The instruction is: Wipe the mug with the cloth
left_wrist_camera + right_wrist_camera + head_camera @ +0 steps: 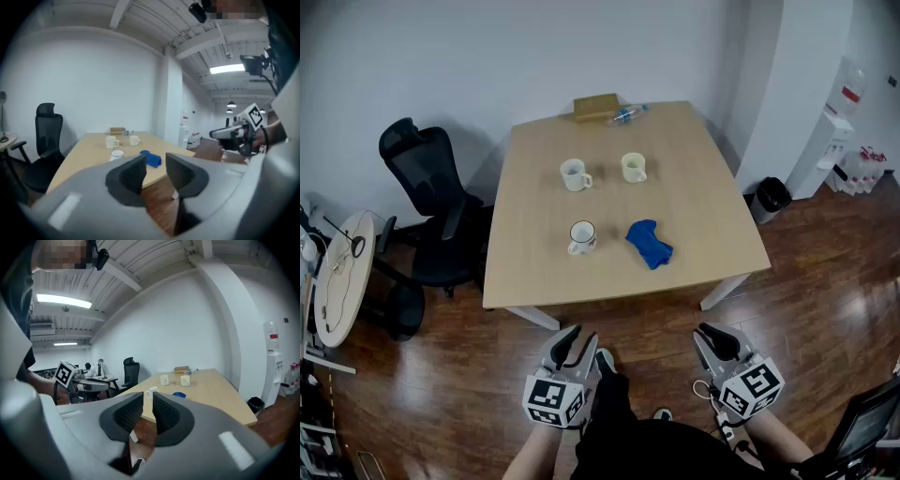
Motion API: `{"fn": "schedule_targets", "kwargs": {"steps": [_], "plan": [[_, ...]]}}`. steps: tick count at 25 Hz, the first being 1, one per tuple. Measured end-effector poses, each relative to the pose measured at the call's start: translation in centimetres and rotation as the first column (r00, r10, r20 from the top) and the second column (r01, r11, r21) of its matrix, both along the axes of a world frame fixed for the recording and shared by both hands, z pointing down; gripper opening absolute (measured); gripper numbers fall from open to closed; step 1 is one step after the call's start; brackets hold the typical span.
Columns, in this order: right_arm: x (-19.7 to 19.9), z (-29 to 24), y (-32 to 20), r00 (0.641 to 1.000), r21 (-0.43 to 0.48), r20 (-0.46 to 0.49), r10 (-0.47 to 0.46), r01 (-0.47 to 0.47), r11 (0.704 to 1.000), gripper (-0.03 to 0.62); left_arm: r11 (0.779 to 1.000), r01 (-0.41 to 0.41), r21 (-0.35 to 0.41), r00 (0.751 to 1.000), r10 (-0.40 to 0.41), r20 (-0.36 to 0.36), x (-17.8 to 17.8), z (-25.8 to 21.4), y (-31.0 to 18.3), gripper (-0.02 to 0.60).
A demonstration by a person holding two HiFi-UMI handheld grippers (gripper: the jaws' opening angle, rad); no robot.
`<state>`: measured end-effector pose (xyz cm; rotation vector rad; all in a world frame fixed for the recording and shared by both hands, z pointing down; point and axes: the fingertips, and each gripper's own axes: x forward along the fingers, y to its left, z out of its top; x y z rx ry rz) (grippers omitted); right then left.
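Mug with the dark rim point(582, 236) stands upright on the wooden table point(694, 187), toward its near edge. The blue cloth point(650, 244) lies crumpled just beside it on the right, not touching. A white mug point(575, 174) and a cream mug point(634, 167) sit farther back. I see my left gripper point(581, 347) held short of the table, jaws moderately apart and empty. My right gripper point(717, 339) is alongside it, jaws narrowed to a thin slit with nothing between.

Light: bright, even, from long white ceiling strip lamp point(229, 69) | shadows: soft | gripper views: fisheye bend, black corners, near foreground blurred
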<state>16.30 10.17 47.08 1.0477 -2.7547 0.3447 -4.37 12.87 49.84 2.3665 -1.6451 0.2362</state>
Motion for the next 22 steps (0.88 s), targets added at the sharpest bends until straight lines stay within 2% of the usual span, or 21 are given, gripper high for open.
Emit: {"fn": "schedule_targets", "kwargs": {"steps": [5,8,11,14,17,20,22], "plan": [[-4.2,1.8,-8.5,0.997,-0.051,-0.049,0.058,-0.061,0.997,0.060,0.987,0.131,-0.094,0.987,-0.120,0.106,-11.3,6.1,-12.9,0.130],[-6.4,2.7,-13.3,0.993,-0.115,-0.054,0.101,-0.107,0.988,0.060,0.973,0.095,-0.211,0.981,-0.055,0.188,-14.3,11.0,-19.3,0.152],[-8.2,4.6,-16.6,0.987,-0.144,-0.121,0.104,-0.121,0.982,0.060,0.955,0.026,-0.295,0.967,0.051,0.250,-15.0,15.2,-22.9,0.175],[-9.7,7.9,-19.1,0.975,-0.178,-0.207,0.076,-0.114,0.977,0.061,0.942,-0.026,-0.336,0.958,0.119,0.260,-14.6,17.5,-24.9,0.175],[-10.9,11.1,-22.0,0.959,-0.189,-0.277,0.054,-0.109,0.976,0.082,0.934,-0.055,-0.353,0.953,0.154,0.260,-14.2,18.9,-25.7,0.175],[-12.7,14.6,-25.0,0.923,-0.164,-0.385,0.009,-0.078,0.983,0.143,0.923,-0.060,-0.379,0.950,0.169,0.261,-13.9,19.8,-25.8,0.173],[-13.9,16.9,-26.4,0.878,-0.137,-0.479,-0.027,-0.045,0.990,0.177,0.913,-0.054,-0.405,0.948,0.174,0.266,-13.6,20.4,-25.3,0.173]]}}
